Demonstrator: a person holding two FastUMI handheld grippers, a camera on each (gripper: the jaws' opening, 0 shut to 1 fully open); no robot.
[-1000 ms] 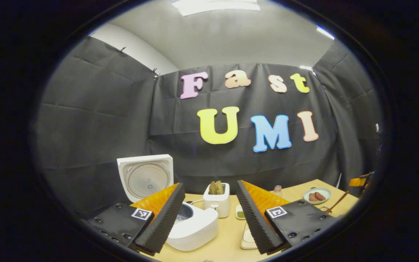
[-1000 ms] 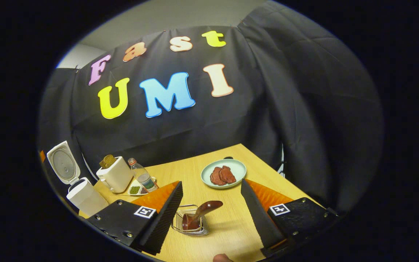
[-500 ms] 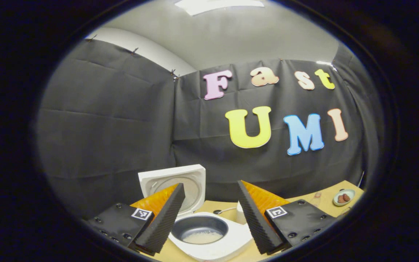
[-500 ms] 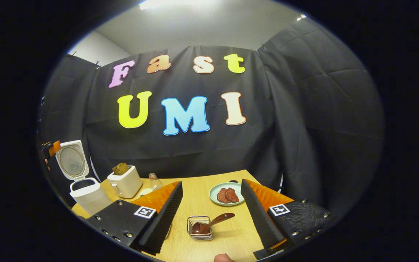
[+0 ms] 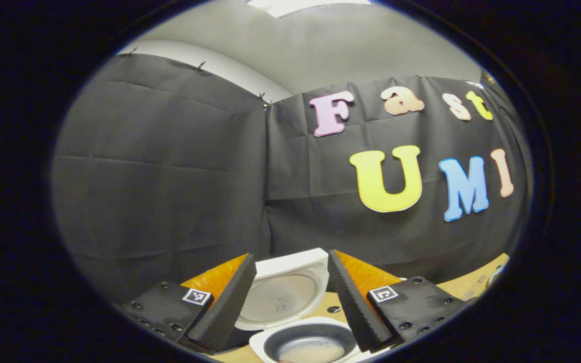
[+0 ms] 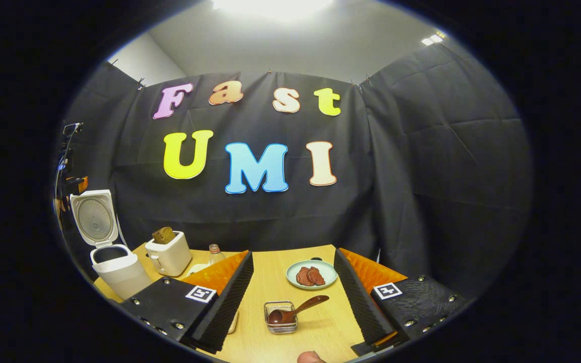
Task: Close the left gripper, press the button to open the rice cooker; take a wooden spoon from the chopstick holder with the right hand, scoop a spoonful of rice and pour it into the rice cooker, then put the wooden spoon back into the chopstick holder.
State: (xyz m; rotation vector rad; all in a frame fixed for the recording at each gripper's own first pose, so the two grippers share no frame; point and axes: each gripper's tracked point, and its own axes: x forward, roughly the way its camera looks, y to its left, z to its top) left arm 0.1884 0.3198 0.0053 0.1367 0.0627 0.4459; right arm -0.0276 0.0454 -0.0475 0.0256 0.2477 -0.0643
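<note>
Your left gripper point(image 5: 290, 297) hangs over the rice cooker point(image 5: 310, 343) w/ fingers spread wide, holding nothing — lid up, smooth white shell, dark round pot w/ pale rice at the bottom. Your right gripper point(image 6: 293, 297) is spread wide too, empty. Between its ribbed pads point(image 6: 230, 302): glossy brown wooden spoon point(image 6: 295, 311), bowl down in the square wire chopstick holder point(image 6: 280, 317), handle tilted right. Both on the light wood-grain table point(image 6: 321, 333). Round pale plate point(image 6: 311, 275) sits beyond.
</note>
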